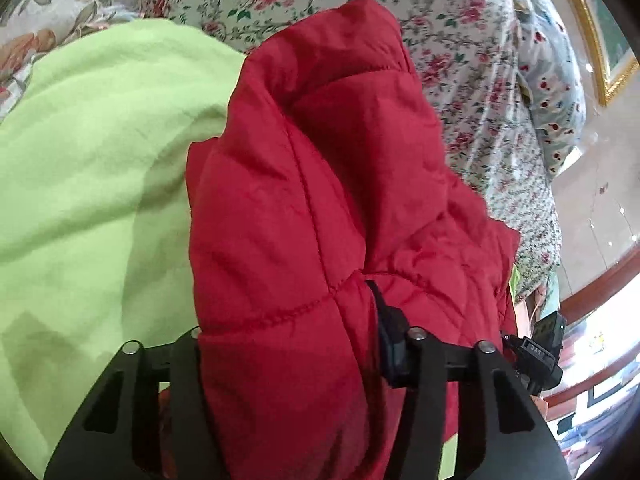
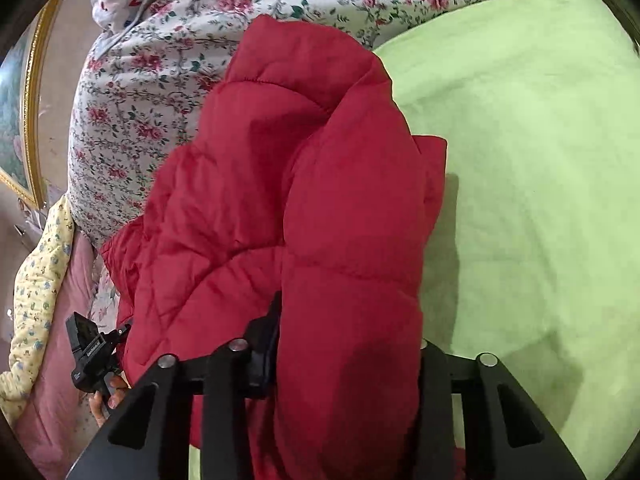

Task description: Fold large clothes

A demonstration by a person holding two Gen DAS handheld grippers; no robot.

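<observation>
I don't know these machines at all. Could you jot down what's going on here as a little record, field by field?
Garment: red quilted jacket, bunched up and lifted
Left gripper: closed on a thick fold of the jacket
Right gripper: closed on another fold of the jacket
Surface below: light green blanket
Behind: floral bedding
Also in view: gold picture frame at the edge
Folding state: not yet laid flat

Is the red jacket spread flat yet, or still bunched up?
Bunched. The red jacket hangs in puffy folds, pinched by the left hand-held gripper and right hand-held gripper above the green sheet.
</observation>
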